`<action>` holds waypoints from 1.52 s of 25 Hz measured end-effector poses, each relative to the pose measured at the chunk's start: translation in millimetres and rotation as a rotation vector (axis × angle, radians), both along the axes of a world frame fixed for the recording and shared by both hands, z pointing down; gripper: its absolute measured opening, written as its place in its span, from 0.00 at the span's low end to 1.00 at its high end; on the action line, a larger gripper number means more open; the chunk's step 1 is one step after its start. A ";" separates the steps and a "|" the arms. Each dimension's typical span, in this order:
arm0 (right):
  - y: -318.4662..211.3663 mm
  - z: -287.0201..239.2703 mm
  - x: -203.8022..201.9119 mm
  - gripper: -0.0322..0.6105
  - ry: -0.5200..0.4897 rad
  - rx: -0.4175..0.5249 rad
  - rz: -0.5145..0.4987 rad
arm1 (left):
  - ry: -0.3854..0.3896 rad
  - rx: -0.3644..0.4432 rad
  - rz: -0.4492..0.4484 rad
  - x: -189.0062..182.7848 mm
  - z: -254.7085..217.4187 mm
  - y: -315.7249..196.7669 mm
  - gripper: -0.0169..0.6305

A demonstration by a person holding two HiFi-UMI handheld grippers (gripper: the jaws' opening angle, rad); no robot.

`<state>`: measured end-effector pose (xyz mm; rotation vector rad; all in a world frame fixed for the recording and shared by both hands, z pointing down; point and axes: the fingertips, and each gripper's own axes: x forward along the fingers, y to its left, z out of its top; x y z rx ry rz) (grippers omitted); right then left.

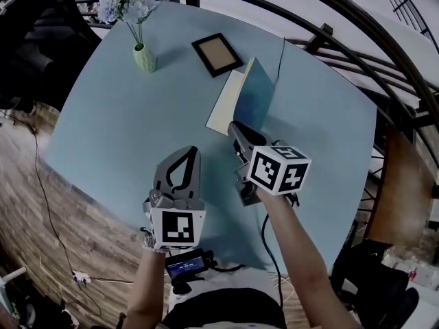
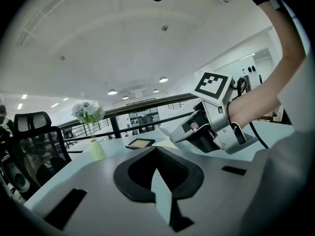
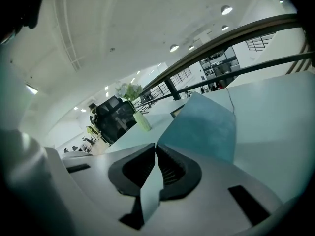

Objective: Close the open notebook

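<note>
Left gripper: hovering, jaws pressed together, empty. Right gripper: pinching notebook cover, half-raised. Vase: flowers.

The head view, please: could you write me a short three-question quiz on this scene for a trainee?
1. True or false: the cover of the notebook lies flat on the table.
2. What lies between the vase and the notebook? A) picture frame B) mug C) stapler
3. Which claw is nearer the notebook?
Key: 1 false, it stands partly raised; 2 A; 3 the right claw.
</note>
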<state>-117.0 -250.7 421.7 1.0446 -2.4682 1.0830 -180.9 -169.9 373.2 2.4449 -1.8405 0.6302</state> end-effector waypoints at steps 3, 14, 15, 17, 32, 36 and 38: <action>-2.7 14.0 -15.4 0.12 0.028 -0.022 -0.025 | 0.003 0.005 -0.018 -10.9 0.1 2.9 0.05; -8.7 77.5 -46.8 0.12 0.186 -0.122 -0.077 | 0.017 0.000 -0.066 -37.2 5.5 9.3 0.05; -8.7 81.1 -47.8 0.12 0.198 -0.127 -0.079 | 0.017 -0.003 -0.068 -39.2 6.1 9.7 0.05; -8.5 87.2 -49.8 0.12 0.210 -0.136 -0.082 | 0.018 -0.008 -0.074 -42.6 7.5 10.8 0.05; -4.2 32.6 -26.8 0.18 0.022 -0.018 0.002 | 0.041 0.014 -0.091 -35.6 -18.3 11.4 0.05; 6.6 -12.2 6.5 0.13 0.077 0.161 0.017 | 0.067 0.040 -0.065 -17.7 -40.4 14.8 0.05; 15.9 -33.1 21.1 0.12 0.103 0.233 0.018 | 0.066 0.057 -0.040 -7.6 -51.5 18.0 0.05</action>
